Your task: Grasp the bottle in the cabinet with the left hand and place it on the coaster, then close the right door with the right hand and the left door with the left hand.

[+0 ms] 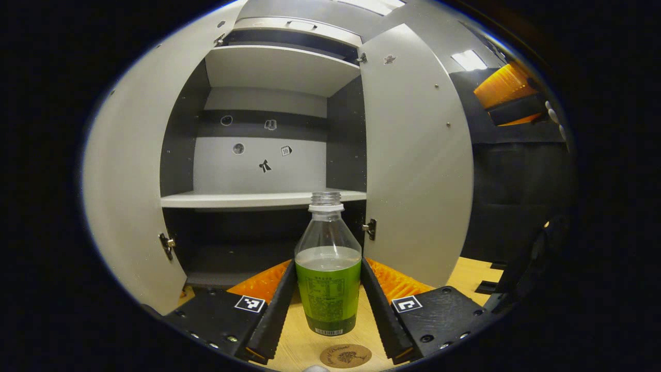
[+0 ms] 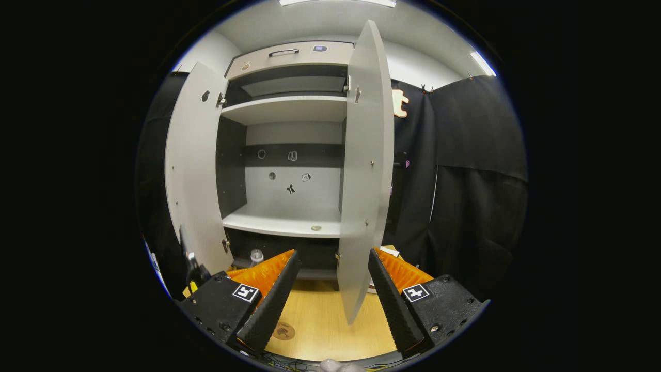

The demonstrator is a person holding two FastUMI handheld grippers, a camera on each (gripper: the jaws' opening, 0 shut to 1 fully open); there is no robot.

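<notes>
A clear bottle (image 1: pixel 327 281) with a green label, half full of liquid and uncapped, stands upright between the fingers of my left gripper (image 1: pixel 328 263), which is shut on its sides. The round brown coaster (image 1: pixel 345 355) lies on the wooden table just below and in front of the bottle's base. The cabinet's left door (image 1: pixel 129 206) and right door (image 1: pixel 418 170) both stand wide open. My right gripper (image 2: pixel 334 253) is open and holds nothing; the right door (image 2: pixel 364 181) hangs edge-on ahead, between its fingers. The bottle top (image 2: pixel 256 256) and the coaster (image 2: pixel 283 330) lie to its left.
The grey cabinet has a middle shelf (image 1: pixel 248 199), an upper shelf (image 1: pixel 279 67) and small stickers on its back wall. A small round thing (image 2: pixel 316 228) rests on the middle shelf. The wooden table (image 2: pixel 320 315) runs in front, and black cloth hangs to the right.
</notes>
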